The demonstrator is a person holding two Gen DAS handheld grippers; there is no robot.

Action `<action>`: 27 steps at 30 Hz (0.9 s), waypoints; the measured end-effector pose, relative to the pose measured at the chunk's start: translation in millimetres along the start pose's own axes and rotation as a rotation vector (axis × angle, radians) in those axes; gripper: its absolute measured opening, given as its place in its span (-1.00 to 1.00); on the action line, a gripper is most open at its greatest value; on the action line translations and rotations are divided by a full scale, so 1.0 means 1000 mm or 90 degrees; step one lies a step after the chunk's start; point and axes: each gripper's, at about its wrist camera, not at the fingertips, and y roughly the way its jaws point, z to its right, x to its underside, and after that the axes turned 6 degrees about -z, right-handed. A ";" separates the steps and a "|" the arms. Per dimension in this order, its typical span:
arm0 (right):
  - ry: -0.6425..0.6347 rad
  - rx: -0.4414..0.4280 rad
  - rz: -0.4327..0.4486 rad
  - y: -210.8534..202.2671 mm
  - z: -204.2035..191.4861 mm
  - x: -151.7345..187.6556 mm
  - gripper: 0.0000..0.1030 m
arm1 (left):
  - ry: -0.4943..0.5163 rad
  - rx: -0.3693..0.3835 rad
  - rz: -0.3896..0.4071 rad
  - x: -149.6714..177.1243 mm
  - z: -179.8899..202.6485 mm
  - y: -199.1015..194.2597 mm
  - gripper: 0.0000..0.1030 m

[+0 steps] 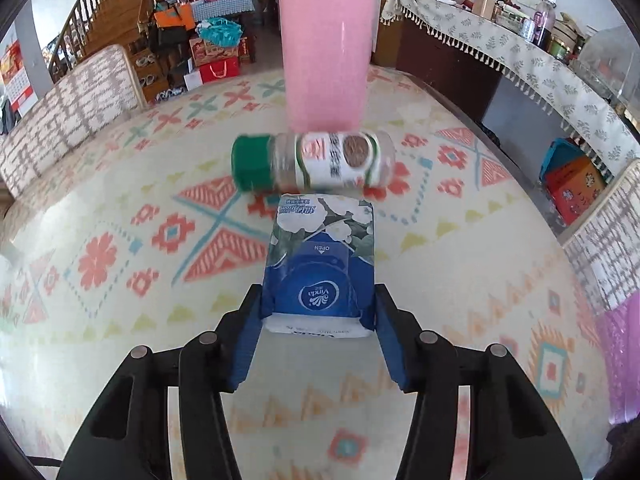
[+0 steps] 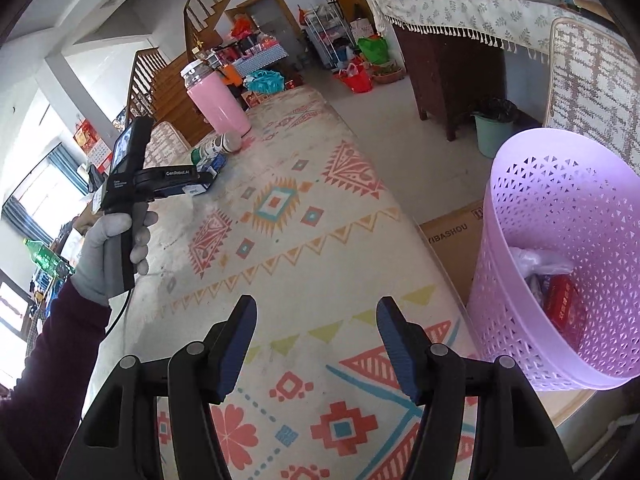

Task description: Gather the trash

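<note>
Left tongs (image 1: 318, 312): my pads pinch the near end of a tissue pack (image 1: 322, 264), one on each side.
Tissue pack: lies flat on the patterned tablecloth (image 1: 120, 264); long axis runs straight away from my left tongs; reads "Vinda" and "OPEN" (both upside down to me).
Spice bottle (image 1: 316, 162): on its side just beyond the pack, lying crosswise, green cap to the left; label blurred.
Pink tumbler (image 1: 326, 48): upright behind the bottle.
Right tongs (image 2: 316, 344): spread, nothing between them.
Lilac basket (image 2: 560, 208): at the table's right edge; holds a red packet (image 2: 564, 304) and clear plastic.
Cardboard box (image 2: 456, 236): beside the basket, printed "YIBASHOU".
</note>
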 end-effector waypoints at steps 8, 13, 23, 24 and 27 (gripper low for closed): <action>-0.001 -0.017 -0.006 -0.009 -0.002 0.014 0.30 | 0.011 0.036 0.012 0.072 0.013 -0.061 0.03; -0.007 -0.030 -0.003 -0.019 -0.007 0.028 0.32 | -0.003 0.069 0.036 0.110 0.015 -0.099 0.29; 0.001 0.002 0.054 -0.073 0.014 0.063 0.35 | -0.044 0.057 0.151 0.185 0.020 -0.180 0.50; 0.010 0.012 0.067 -0.083 0.021 0.068 0.36 | -0.046 0.048 0.165 0.192 0.022 -0.188 0.51; 0.024 0.048 0.095 -0.107 0.036 0.078 0.36 | -0.049 0.013 0.223 0.215 0.032 -0.213 0.70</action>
